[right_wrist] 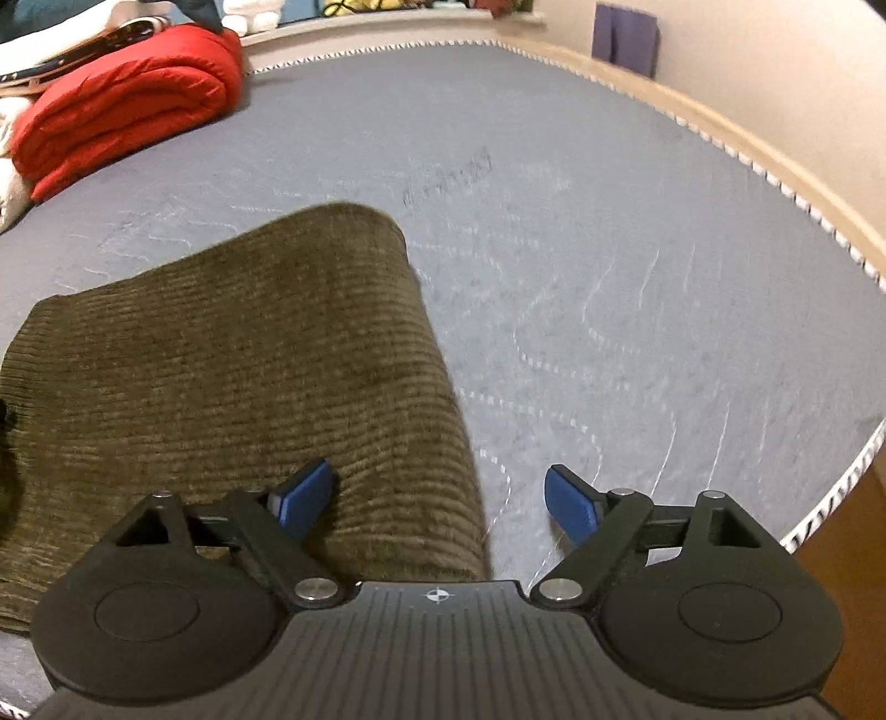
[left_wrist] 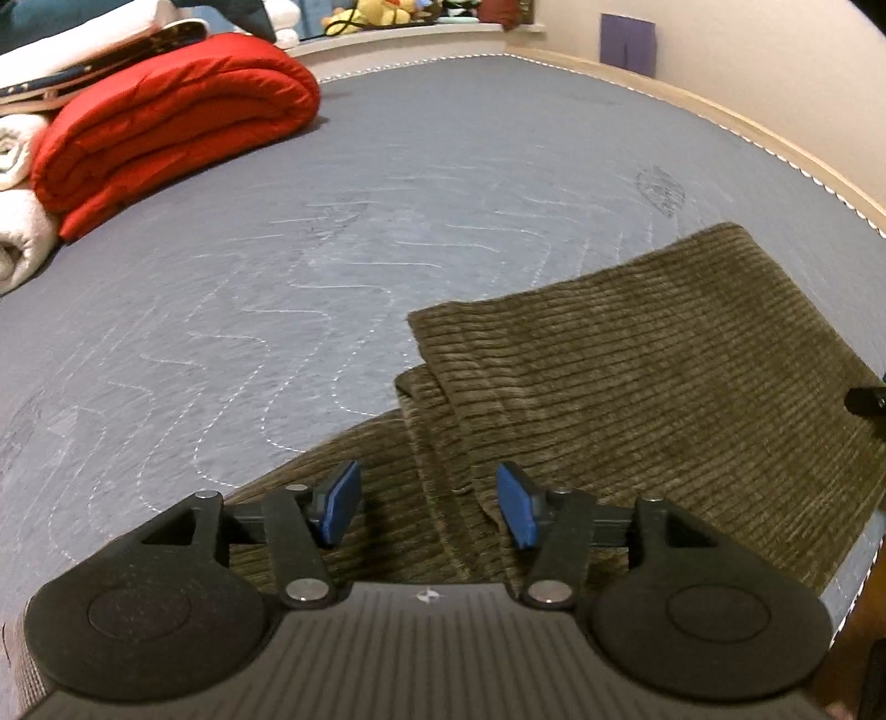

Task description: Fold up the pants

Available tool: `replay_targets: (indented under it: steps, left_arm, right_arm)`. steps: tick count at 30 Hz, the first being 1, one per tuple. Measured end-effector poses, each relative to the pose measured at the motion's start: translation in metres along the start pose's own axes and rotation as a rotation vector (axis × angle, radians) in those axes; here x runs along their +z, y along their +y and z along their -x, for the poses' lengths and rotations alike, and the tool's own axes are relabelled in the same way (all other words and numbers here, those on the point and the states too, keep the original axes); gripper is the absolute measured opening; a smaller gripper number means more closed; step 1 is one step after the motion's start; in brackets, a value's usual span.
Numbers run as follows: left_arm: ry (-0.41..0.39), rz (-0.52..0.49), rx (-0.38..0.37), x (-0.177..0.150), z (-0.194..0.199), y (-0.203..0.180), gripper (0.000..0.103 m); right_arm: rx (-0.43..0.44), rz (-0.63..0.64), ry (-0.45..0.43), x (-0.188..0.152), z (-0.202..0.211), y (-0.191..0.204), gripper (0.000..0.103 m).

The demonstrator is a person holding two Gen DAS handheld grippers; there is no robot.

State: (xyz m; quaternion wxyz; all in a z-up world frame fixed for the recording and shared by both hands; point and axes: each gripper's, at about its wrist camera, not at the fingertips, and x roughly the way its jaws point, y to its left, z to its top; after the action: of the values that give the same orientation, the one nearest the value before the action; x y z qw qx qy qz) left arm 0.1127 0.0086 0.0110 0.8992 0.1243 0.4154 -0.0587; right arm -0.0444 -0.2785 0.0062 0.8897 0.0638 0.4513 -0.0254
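Olive-brown corduroy pants lie folded on the grey quilted mattress, with layered edges showing at their left side. My left gripper is open and empty, hovering just above the near left part of the pants. In the right wrist view the pants fill the left half. My right gripper is open and empty, straddling the pants' right edge, its left finger over the fabric and its right finger over the mattress.
A folded red blanket and white towels are stacked at the far left of the mattress. The mattress edge runs close on the right, with a wall and wooden frame beyond. A purple sheet hangs on the wall.
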Motion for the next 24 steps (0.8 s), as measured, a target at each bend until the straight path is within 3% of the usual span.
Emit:
replay_targets:
  steps: [12,13,14,15,17,21,24]
  left_arm:
    - [-0.021,0.037,-0.007,0.004,0.006,0.004,0.067]
    - [-0.025,0.041,-0.008,0.005,0.008,0.005,0.067]
    - [-0.031,0.047,-0.011,0.005,0.009,0.005,0.067]
    - [-0.039,0.057,-0.019,0.006,0.011,0.006,0.067]
    - [-0.059,0.082,-0.047,0.008,0.016,0.008,0.069]
    - [-0.11,0.158,-0.186,0.015,0.031,0.009,0.079]
    - [-0.138,0.205,-0.325,0.021,0.043,0.003,0.085]
  right_arm:
    - [0.108,-0.141,0.093,-0.003,-0.016,-0.016,0.087]
    - [0.122,-0.143,0.091,-0.003,-0.015,-0.016,0.078]
    - [0.151,-0.155,0.088,-0.003,-0.014,-0.016,0.059]
    - [0.159,-0.17,0.082,-0.003,-0.011,-0.015,0.057]
    - [0.15,-0.148,0.064,-0.002,-0.005,-0.01,0.042]
    - [0.133,-0.038,-0.025,-0.003,0.02,0.009,0.033]
    - [0.11,0.133,-0.164,-0.008,0.053,0.039,0.031]
